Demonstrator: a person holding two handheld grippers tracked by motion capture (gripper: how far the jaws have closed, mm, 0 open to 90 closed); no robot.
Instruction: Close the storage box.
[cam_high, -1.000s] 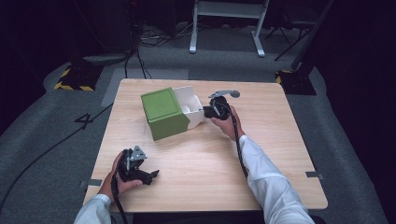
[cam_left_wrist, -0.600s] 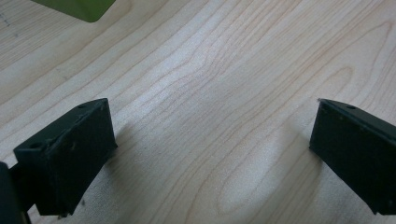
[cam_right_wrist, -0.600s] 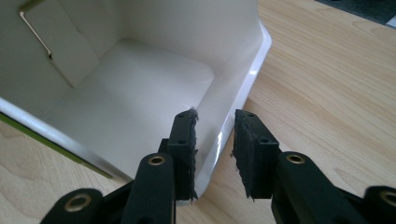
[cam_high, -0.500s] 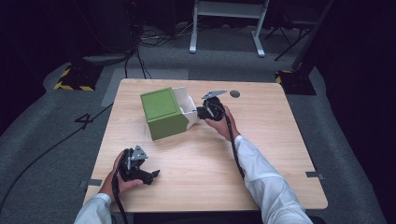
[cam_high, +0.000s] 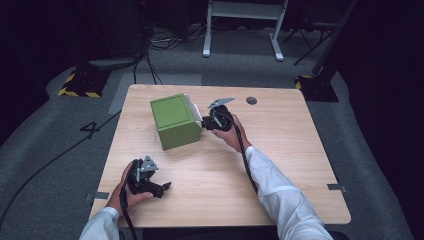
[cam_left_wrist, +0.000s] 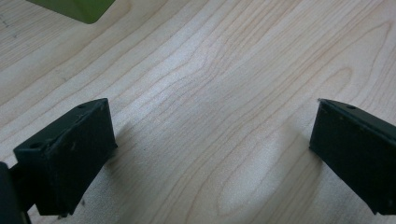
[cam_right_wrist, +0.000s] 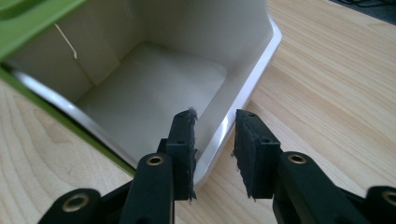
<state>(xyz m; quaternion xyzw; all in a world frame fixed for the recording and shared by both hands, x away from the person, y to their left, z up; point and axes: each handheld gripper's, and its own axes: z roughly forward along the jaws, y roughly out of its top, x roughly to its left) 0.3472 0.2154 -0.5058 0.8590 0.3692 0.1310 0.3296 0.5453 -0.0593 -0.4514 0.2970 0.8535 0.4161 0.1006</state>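
On table (cam_high: 300, 165): right tongs (cam_right_wrist: 214, 140) narrowed astride green box (cam_high: 175, 120) white rim, apparently gripping; left tongs (cam_left_wrist: 210, 149) wide, empty.

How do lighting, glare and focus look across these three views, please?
High view: table brightly lit, surroundings dark, slightly soft. Left gripper view: soft sheen on the wood, open claw casting faint shadows. Right gripper view: a glare streak on the box's white rim, near claw edges blurred.

Right gripper (cam_high: 209, 121) seemingly touching green box (cam_high: 174, 121) on table (cam_high: 300, 150)
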